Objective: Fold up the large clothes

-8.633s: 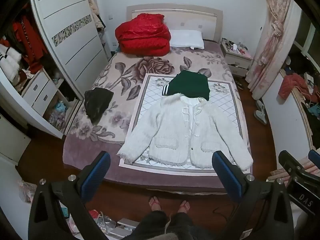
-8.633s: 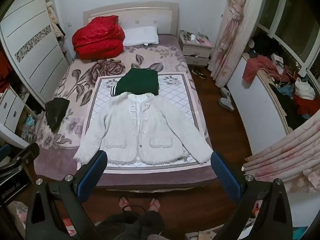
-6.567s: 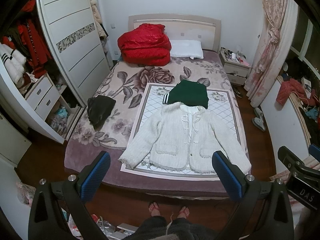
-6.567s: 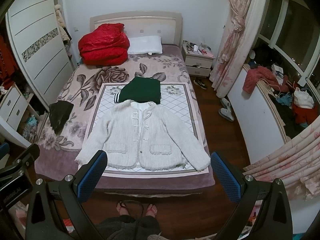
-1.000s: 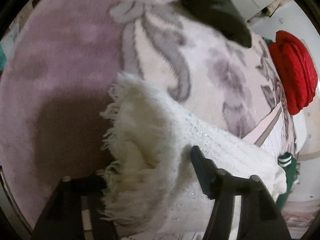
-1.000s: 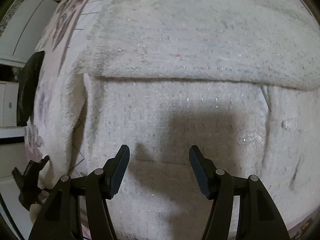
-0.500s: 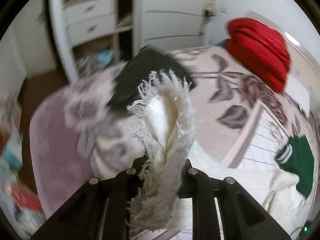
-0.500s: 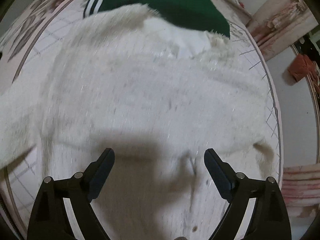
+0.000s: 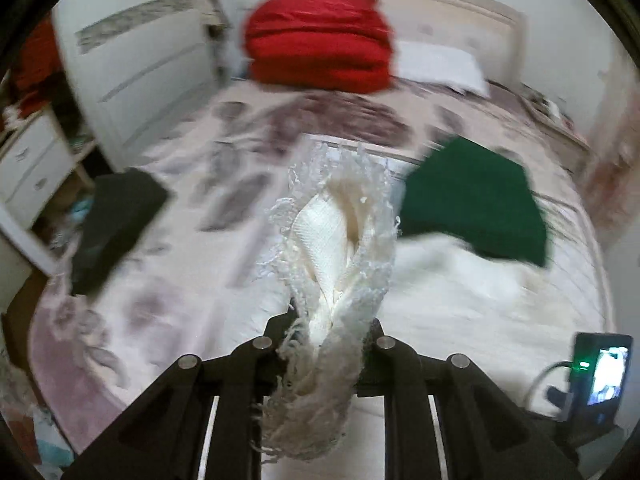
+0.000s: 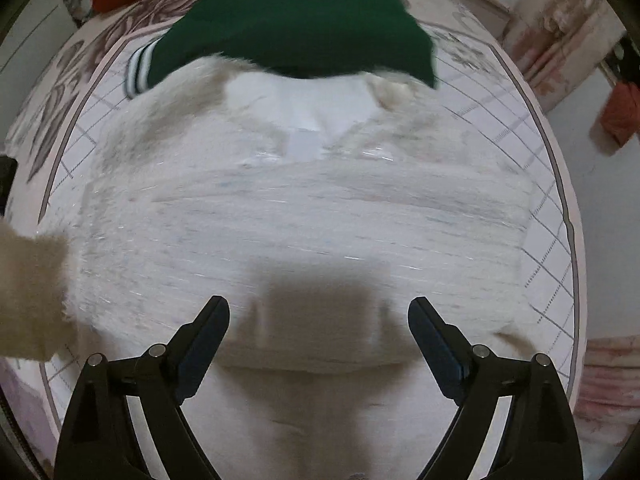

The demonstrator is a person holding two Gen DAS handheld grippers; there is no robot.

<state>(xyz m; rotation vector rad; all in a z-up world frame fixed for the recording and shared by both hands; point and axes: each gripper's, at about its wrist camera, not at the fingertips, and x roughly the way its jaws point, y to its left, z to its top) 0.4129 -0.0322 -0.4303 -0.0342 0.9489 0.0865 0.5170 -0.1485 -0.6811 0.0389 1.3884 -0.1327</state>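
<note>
The left gripper [image 9: 328, 330] is clenched on the fringed cuff of the white jacket's sleeve [image 9: 340, 248], which stands up out of the closed fingers and is lifted clear of the bed [image 9: 168, 240]. Ahead of those fingers and off to their right lies the body of the white jacket [image 10: 304, 216], spread flat on the bed, with the folded green garment [image 10: 292, 20] just beyond its collar.

The right gripper [image 10: 318, 336] hovers over the jacket's front with its fingers spread wide and nothing between them; whether the tips touch the cloth cannot be told. The jacket's chest lies straight ahead of them, collar farthest away. At the left edge of the right wrist view the raised sleeve runs off sideways toward the left gripper.

So the sleeve's long axis runs from the shoulder, left of the right fingers, out to the held cuff. The likely move is the left gripper carrying the cuff rightward across the chest, since it already holds the sleeve.
</note>
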